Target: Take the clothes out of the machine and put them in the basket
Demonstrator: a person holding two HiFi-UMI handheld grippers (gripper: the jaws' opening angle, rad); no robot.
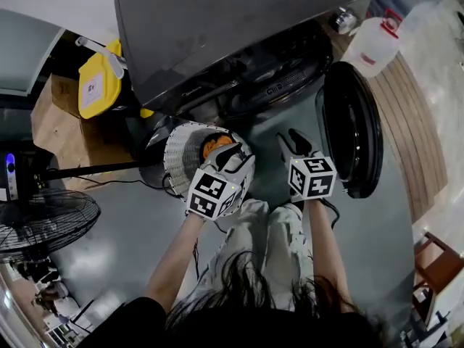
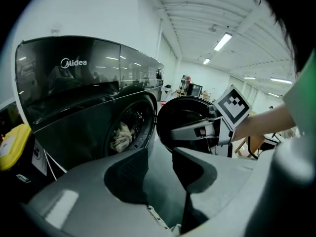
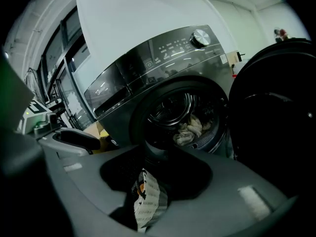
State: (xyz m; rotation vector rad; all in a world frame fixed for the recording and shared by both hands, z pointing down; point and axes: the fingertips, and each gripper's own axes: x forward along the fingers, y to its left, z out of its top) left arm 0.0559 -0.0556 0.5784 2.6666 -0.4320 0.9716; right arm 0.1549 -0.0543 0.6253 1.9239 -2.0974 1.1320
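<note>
Jug (image 1: 99, 82), yellow with a white label, sits at about ten o'clock in the head view, beside the dark front-loading washing machine (image 1: 232, 27) that fills twelve o'clock. Below the machine, left of centre, the white slatted basket (image 1: 181, 154) stands on the grey floor (image 1: 123, 223) with something orange (image 1: 215, 145) inside. The left gripper (image 1: 230, 156) overlaps the basket's four o'clock edge in this view. In the left gripper view its jaws stand apart with nothing between them, pointing toward the drum, where pale clothes (image 2: 121, 135) lie in a heap. Further right, the right gripper (image 1: 293, 142) is held in front of the machine's opening. Its own view shows its jaws parted and empty, with the basket seen past them at six o'clock and the clothes in the drum at about one o'clock from the basket. The round door (image 1: 351, 129) stands swung wide at three o'clock.
</note>
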